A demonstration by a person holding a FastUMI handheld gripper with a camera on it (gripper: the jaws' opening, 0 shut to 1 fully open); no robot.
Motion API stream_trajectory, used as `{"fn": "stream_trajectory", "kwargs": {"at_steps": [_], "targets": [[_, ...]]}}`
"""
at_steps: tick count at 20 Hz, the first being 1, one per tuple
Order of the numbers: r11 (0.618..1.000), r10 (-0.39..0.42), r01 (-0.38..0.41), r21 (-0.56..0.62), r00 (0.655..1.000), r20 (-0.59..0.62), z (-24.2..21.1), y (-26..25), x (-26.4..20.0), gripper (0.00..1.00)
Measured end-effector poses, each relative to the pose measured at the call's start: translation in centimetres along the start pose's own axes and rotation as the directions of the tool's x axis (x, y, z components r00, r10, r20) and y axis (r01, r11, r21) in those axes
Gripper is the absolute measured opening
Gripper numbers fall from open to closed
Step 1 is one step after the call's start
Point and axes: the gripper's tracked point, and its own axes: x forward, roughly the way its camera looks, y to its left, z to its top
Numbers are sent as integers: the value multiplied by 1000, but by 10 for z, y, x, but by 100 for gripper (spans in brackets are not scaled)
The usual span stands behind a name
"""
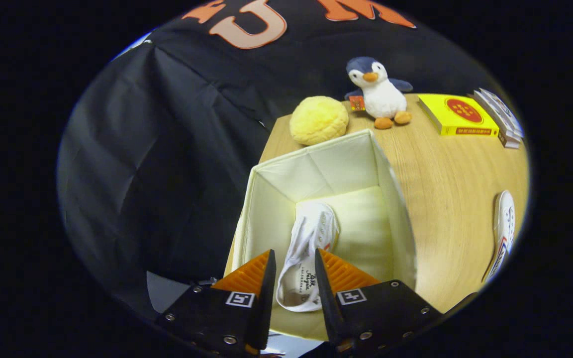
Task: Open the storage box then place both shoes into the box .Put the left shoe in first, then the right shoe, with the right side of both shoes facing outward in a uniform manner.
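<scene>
An open cream fabric storage box (387, 179) stands at the left edge of the wooden table. Inside it, along the left wall, a white lace-up shoe (311, 233) lies with its toe pointing away from me and its heel opening toward me. My gripper (294, 252) is over the box's near rim, and its two fingers press the heel end of this shoe from either side. A second white shoe (505, 226) lies on the table well to the right of the box.
Beyond the box sit a yellow round plush (319, 119) and a penguin toy (378, 94). A yellow book (458, 115) and a stack of booklets (503, 117) lie at the far right. The table edge runs along the box's left side.
</scene>
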Motion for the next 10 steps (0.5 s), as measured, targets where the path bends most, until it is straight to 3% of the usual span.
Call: {"fn": "stream_trajectory", "kwargs": {"at_steps": [4,8,10], "targets": [[992,3,15,-127,990,139,11,-30,-64,73],[976,-85,130,-177,967,240,17,-95,-112,89],[971,-115,168,-173,953,282,18,-124,-132,92]]}}
